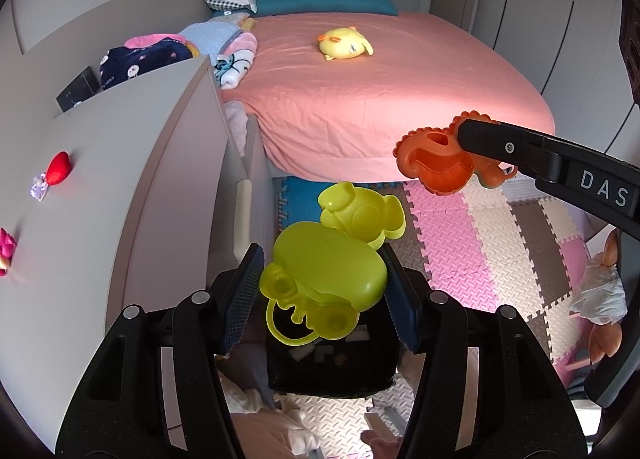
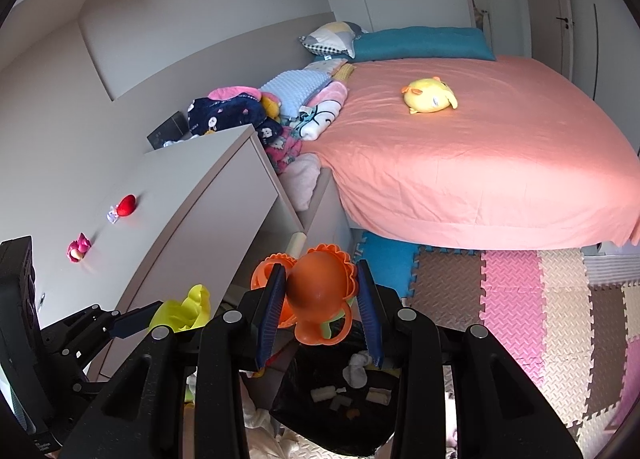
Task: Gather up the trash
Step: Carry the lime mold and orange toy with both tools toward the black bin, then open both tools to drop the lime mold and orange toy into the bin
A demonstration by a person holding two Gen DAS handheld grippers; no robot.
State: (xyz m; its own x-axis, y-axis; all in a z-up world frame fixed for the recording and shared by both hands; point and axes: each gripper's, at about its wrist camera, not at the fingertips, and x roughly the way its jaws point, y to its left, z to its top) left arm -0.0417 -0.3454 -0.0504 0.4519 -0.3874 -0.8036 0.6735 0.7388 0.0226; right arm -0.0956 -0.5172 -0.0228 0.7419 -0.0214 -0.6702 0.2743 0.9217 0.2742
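Note:
My left gripper (image 1: 322, 291) is shut on a lime-green plastic toy mould (image 1: 328, 271), held above a black trash bag (image 1: 332, 371) that has paper scraps inside. My right gripper (image 2: 320, 295) is shut on an orange plastic toy mould (image 2: 318, 291), held above the same black bag (image 2: 340, 411). In the left wrist view the right gripper (image 1: 460, 147) comes in from the right with the orange mould (image 1: 436, 163). In the right wrist view the left gripper (image 2: 132, 319) with the green mould (image 2: 188, 307) is at the lower left.
A bed with a pink sheet (image 1: 380, 91) and a yellow plush (image 1: 346, 44) lies ahead. A white cabinet (image 1: 120, 179) with small toys on top stands left. Foam puzzle mats (image 1: 480, 243) cover the floor, with crumpled tissues (image 1: 600, 291) around.

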